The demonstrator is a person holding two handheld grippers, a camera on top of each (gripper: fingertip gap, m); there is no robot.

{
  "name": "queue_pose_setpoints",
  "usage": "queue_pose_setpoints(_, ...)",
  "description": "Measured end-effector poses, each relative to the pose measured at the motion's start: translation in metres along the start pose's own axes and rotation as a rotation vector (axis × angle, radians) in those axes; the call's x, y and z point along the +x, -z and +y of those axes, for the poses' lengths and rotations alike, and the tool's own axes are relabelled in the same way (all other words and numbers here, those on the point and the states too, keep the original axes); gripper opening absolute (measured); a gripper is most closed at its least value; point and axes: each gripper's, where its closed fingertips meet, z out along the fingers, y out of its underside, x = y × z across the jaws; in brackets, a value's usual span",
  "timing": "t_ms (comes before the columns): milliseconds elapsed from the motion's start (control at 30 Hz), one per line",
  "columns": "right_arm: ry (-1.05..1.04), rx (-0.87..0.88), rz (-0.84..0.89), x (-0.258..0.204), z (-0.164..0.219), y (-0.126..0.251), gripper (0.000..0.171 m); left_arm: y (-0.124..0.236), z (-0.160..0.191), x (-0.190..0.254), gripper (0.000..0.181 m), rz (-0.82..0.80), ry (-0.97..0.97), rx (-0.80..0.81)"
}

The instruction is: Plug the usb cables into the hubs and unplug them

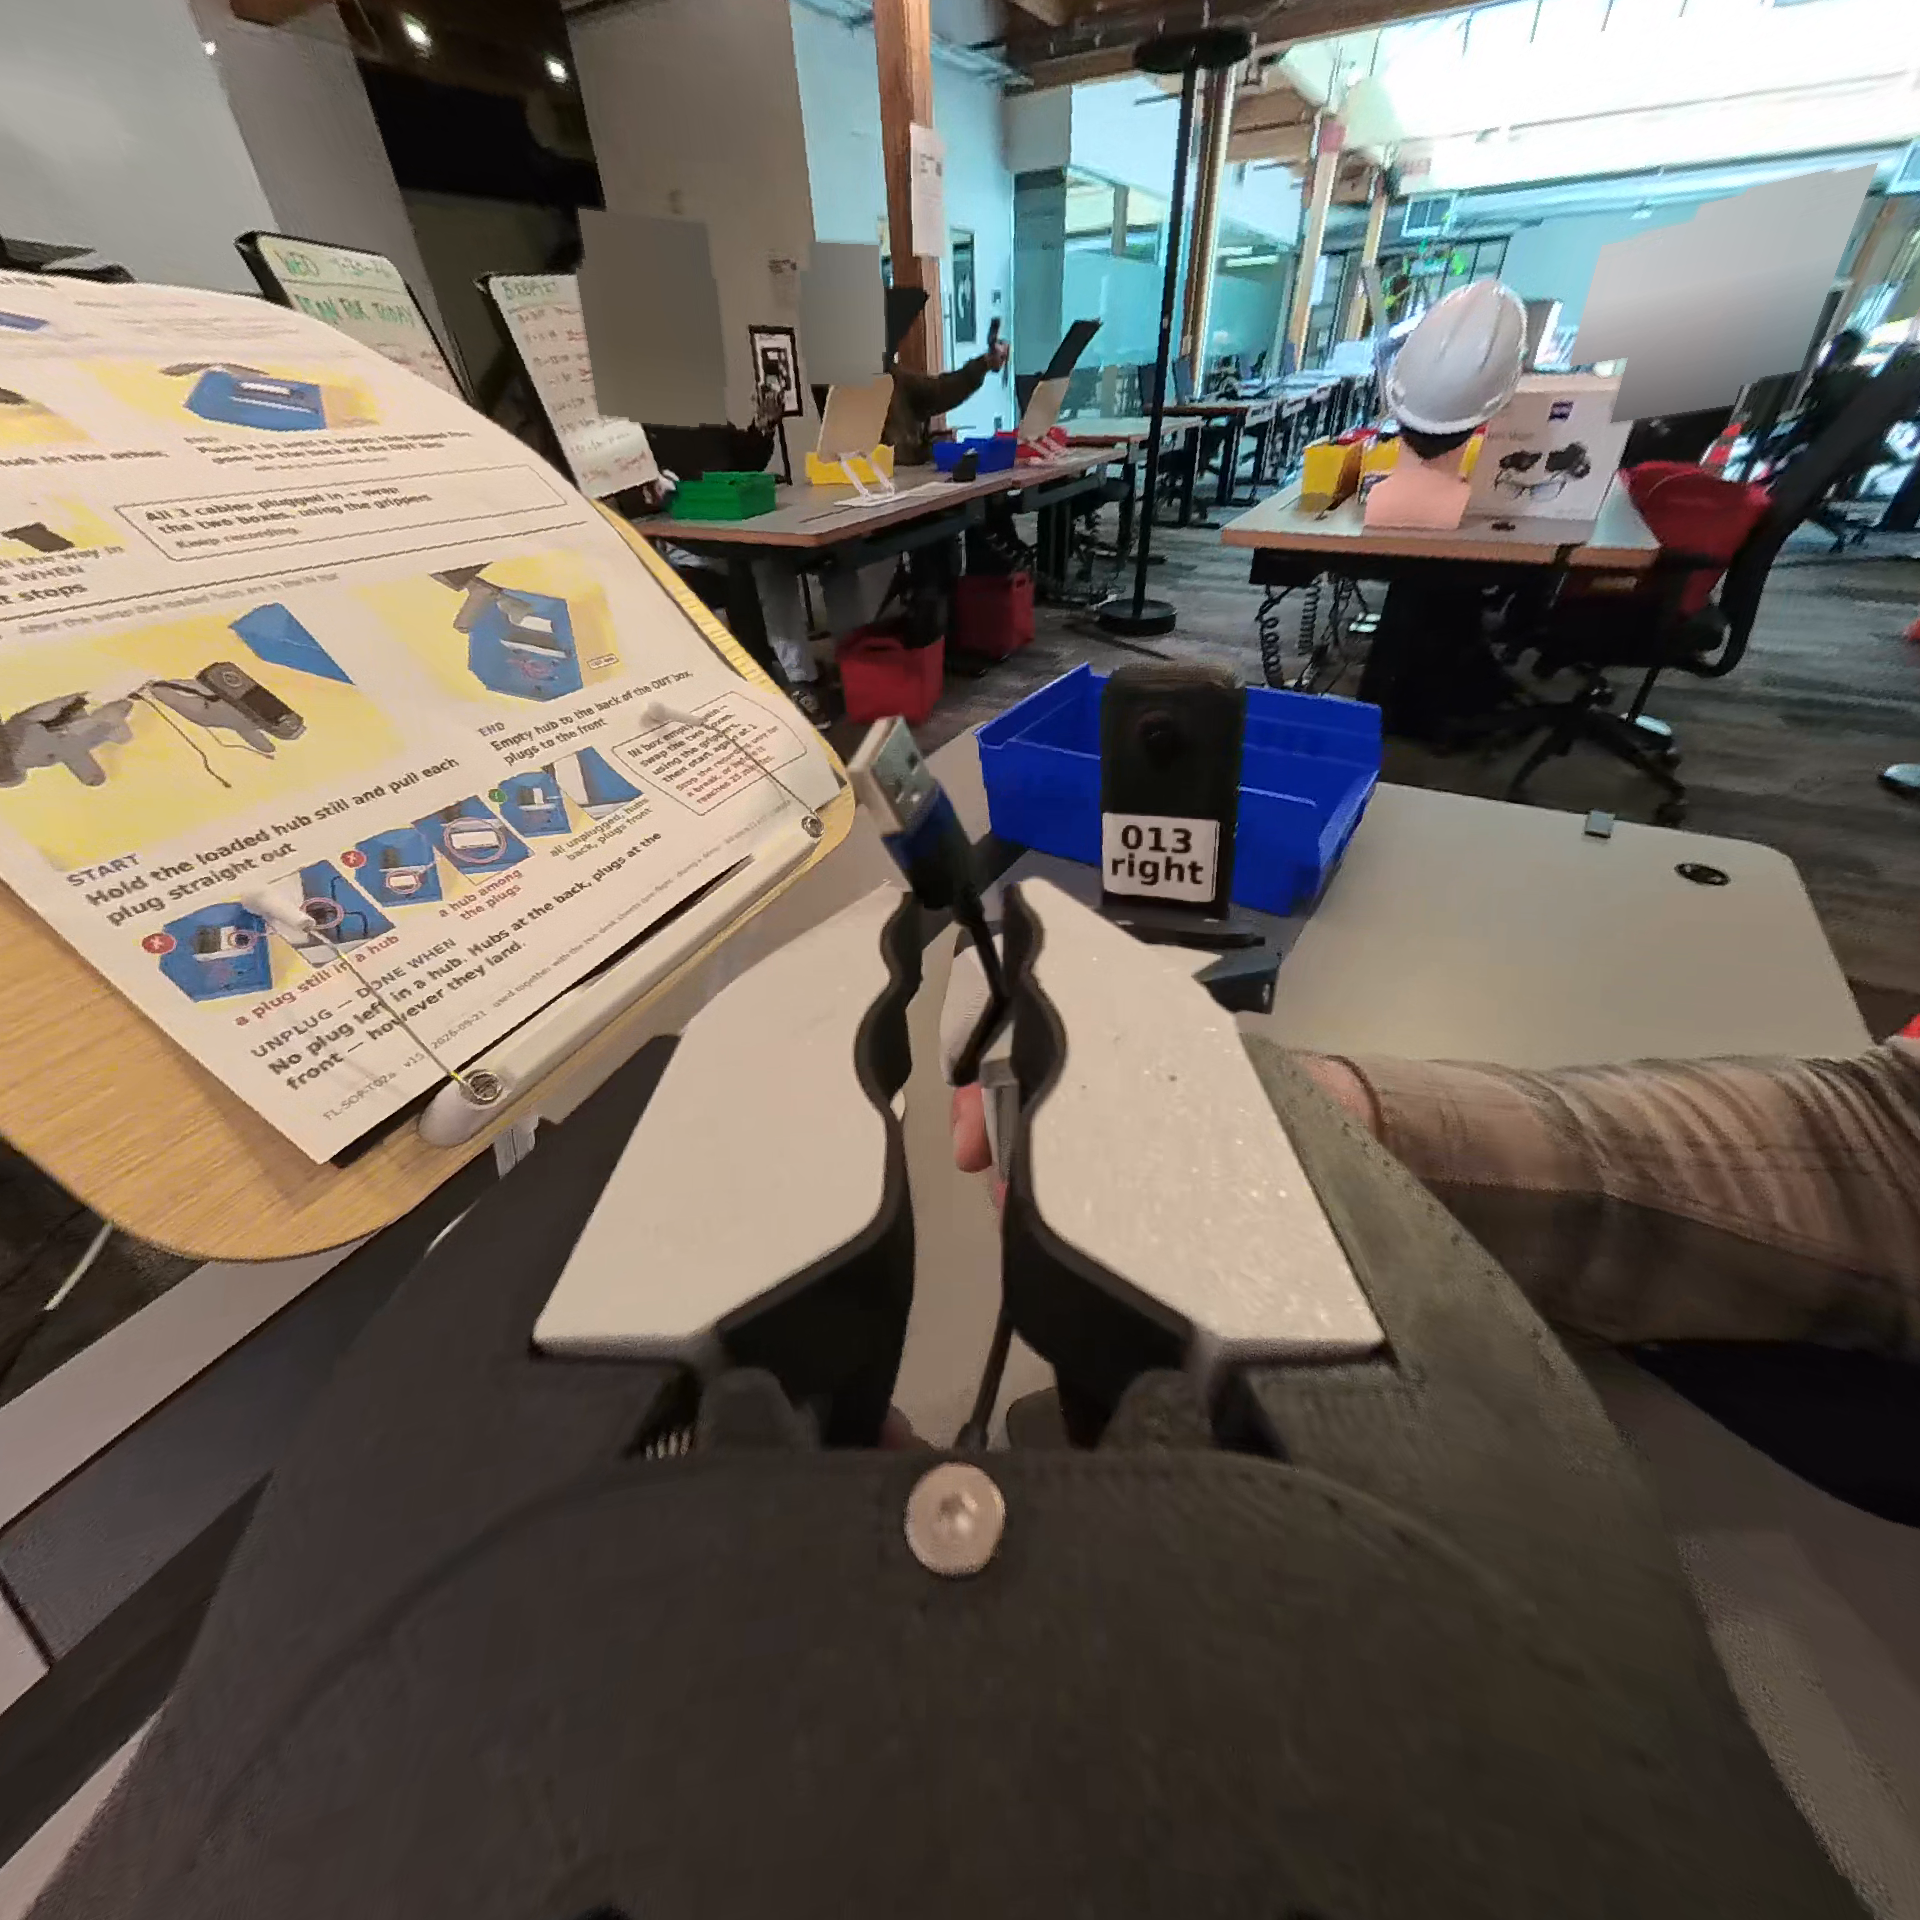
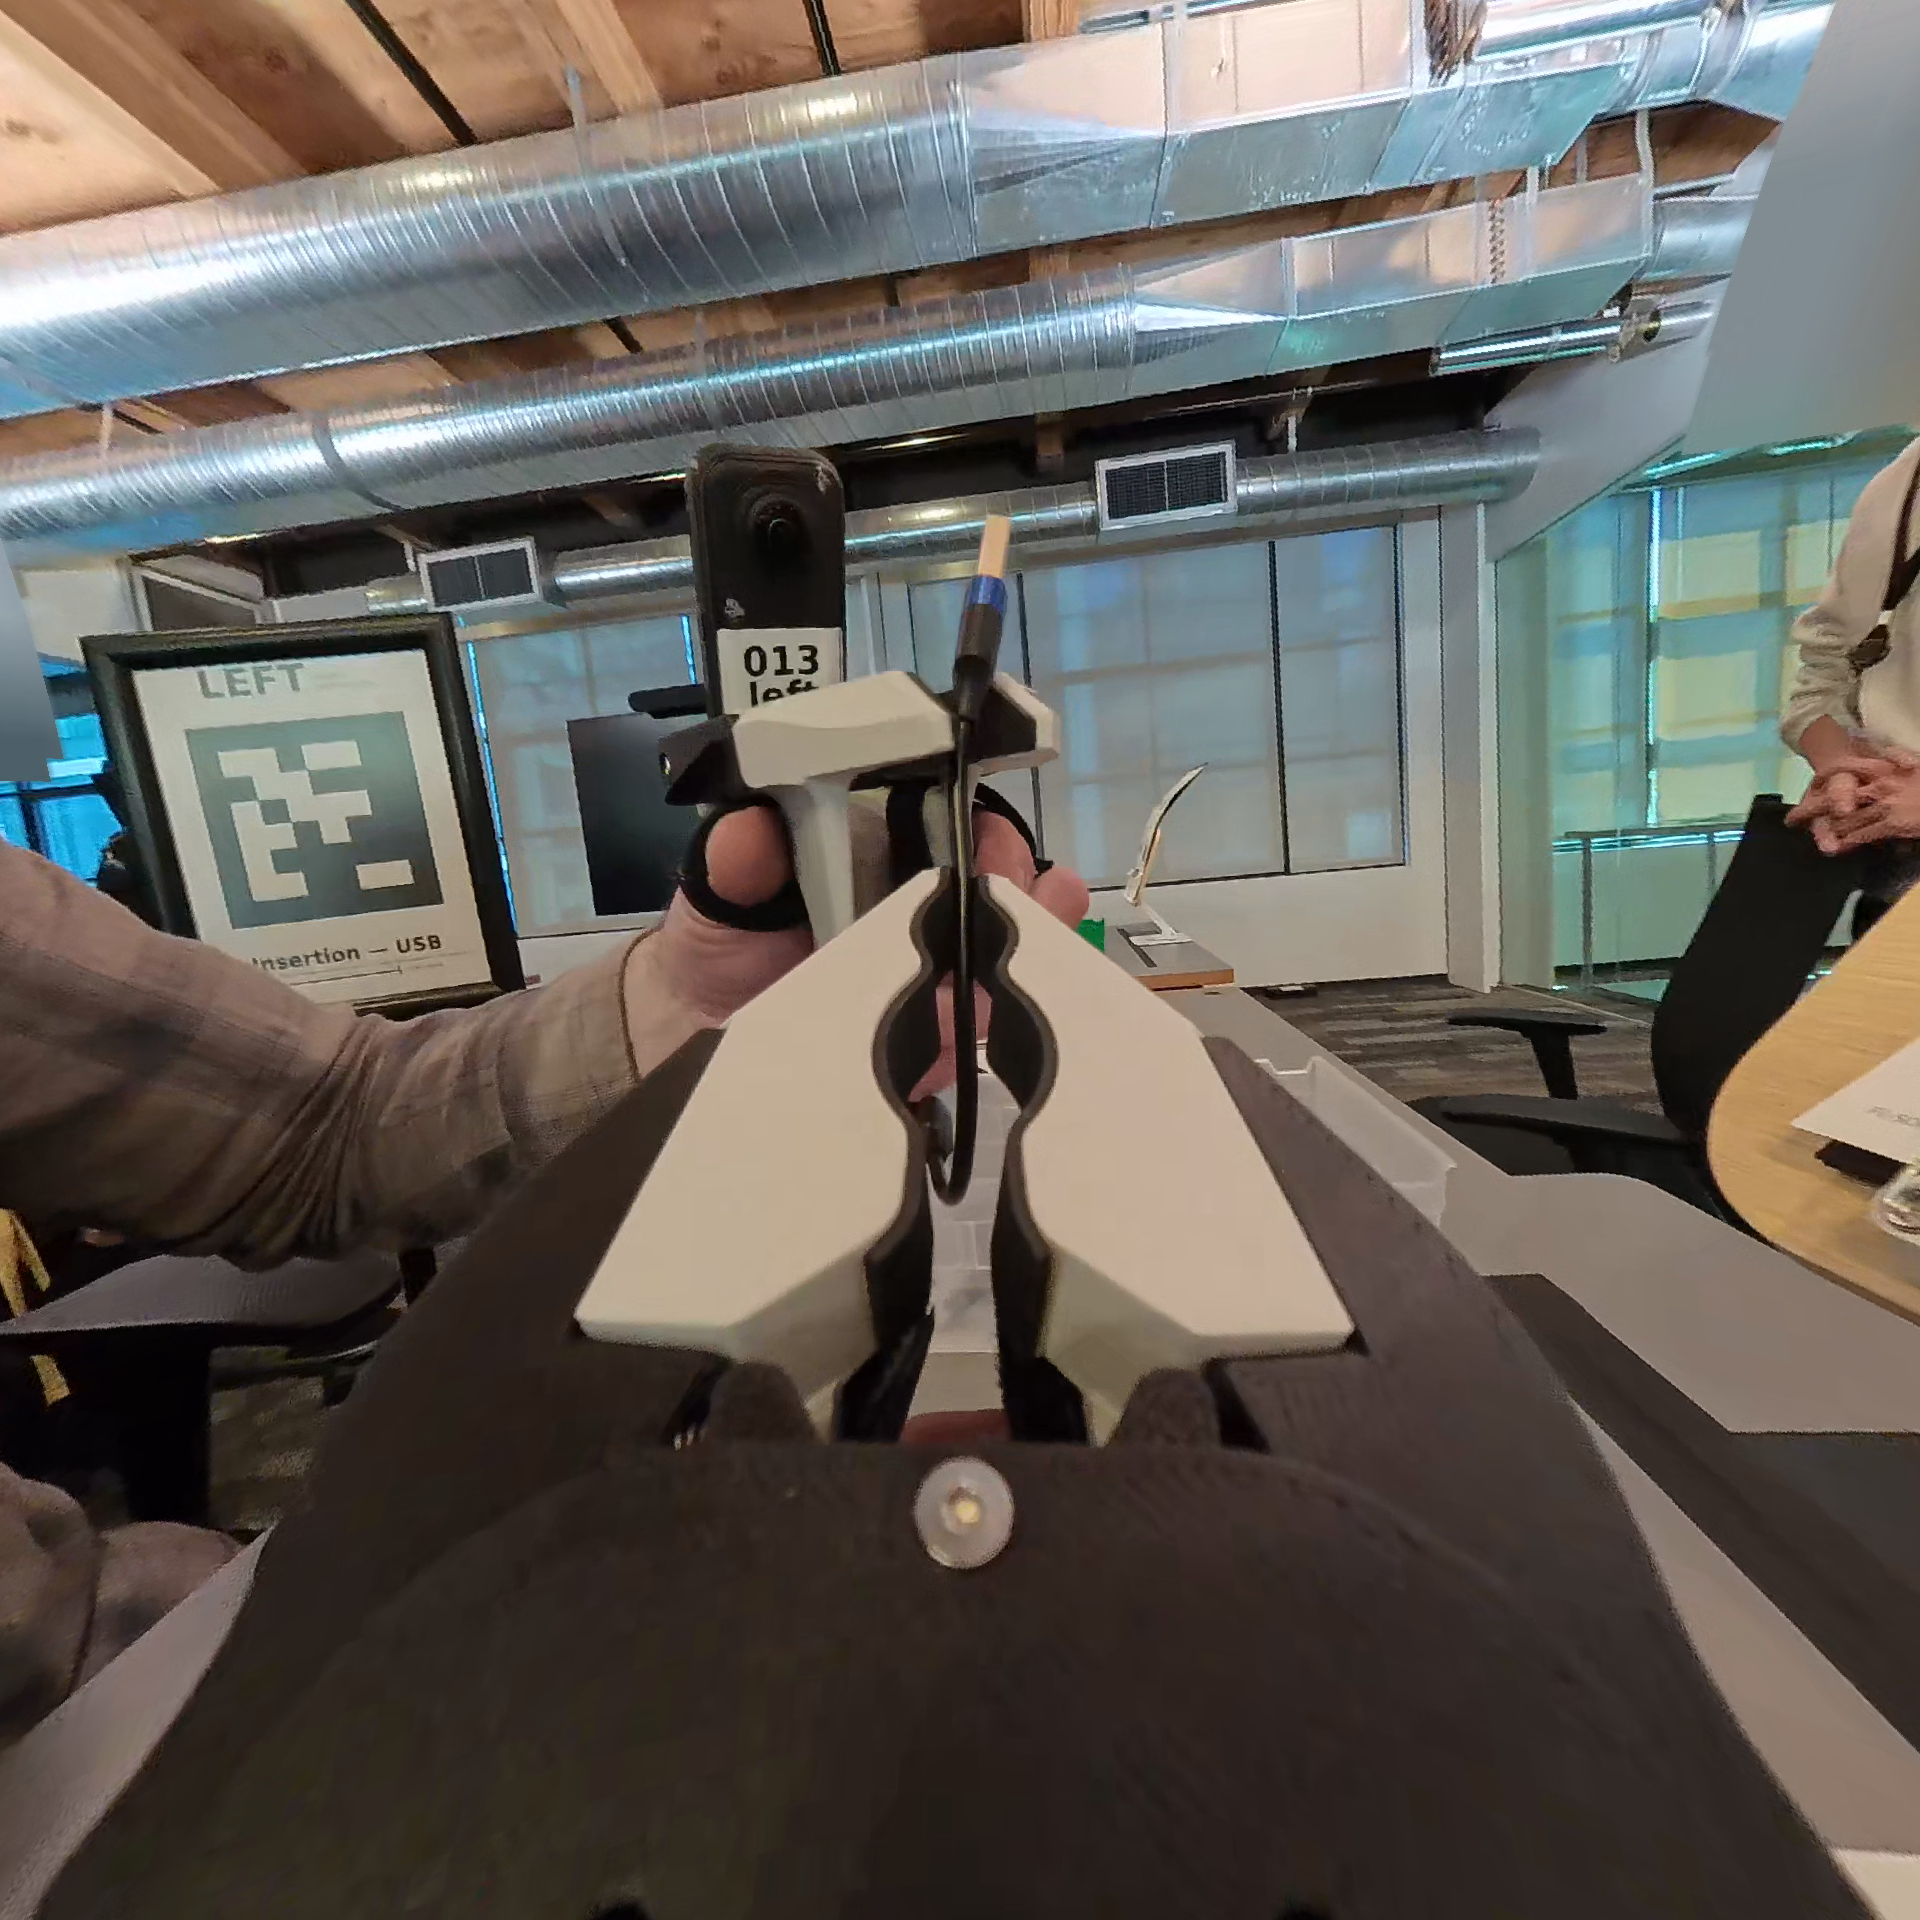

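USB plug (image 1: 902, 781), metal tip with blue collar, sticking up past fingertips of left gripper (image 1: 961, 914), clear of table. Left gripper clenching black cable (image 1: 985, 987) just below plug. Same cable (image 2: 966, 997) running down between fingers of right gripper (image 2: 961, 914), which is closing on it beneath left gripper. Blue bin (image 1: 1309, 790) sitting behind on grey table (image 1: 1558, 935). Instruction sheet (image 1: 312, 675) leaning at left.

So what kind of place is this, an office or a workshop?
Most likely an open-plan office used as a lab: rows of desks with office chairs, exposed metal ducts under a wooden ceiling, and whiteboards at the back.
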Motion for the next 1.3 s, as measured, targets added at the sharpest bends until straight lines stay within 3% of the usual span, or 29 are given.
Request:
queue_pose_setpoints(233, 0.002, -0.015, 0.010, 0.003, 0.002, 0.002, 0.001, -0.006, 0.003, 0.007, 0.004, 0.054, 0.005, -0.021)
queue_pose_setpoints(333, 0.068, -0.140, -0.023, -0.002, 0.007, 0.008, 0.048, -0.002, 0.003, 0.015, 0.005, 0.144, -0.010, -0.067)
queue_pose_setpoints(367, 0.098, -0.186, -0.044, -0.005, 0.006, 0.014, 0.051, 0.001, 0.005, 0.019, 0.005, 0.203, -0.014, -0.105)
queue_pose_setpoints(533, 0.359, -0.325, -0.137, -0.039, -0.017, 0.036, 0.041, 0.023, 0.042, 0.048, 0.004, 0.533, -0.095, -0.454)
queue_pose_setpoints(767, 0.688, -0.763, -0.209, -0.068, 0.032, 0.033, 0.034, 0.062, 0.085, 0.081, 0.005, 0.884, -0.085, -0.923)
queue_pose_setpoints(933, 0.733, -0.843, -0.307, -0.089, 0.055, 0.021, 0.029, 0.076, 0.095, 0.090, 0.005, 1.019, 0.004, -1.071)
queue_pose_setpoints(1300, 0.699, -0.856, -0.356, -0.098, 0.066, 0.017, 0.016, 0.084, 0.096, 0.098, 0.005, 1.160, 0.098, -1.106)
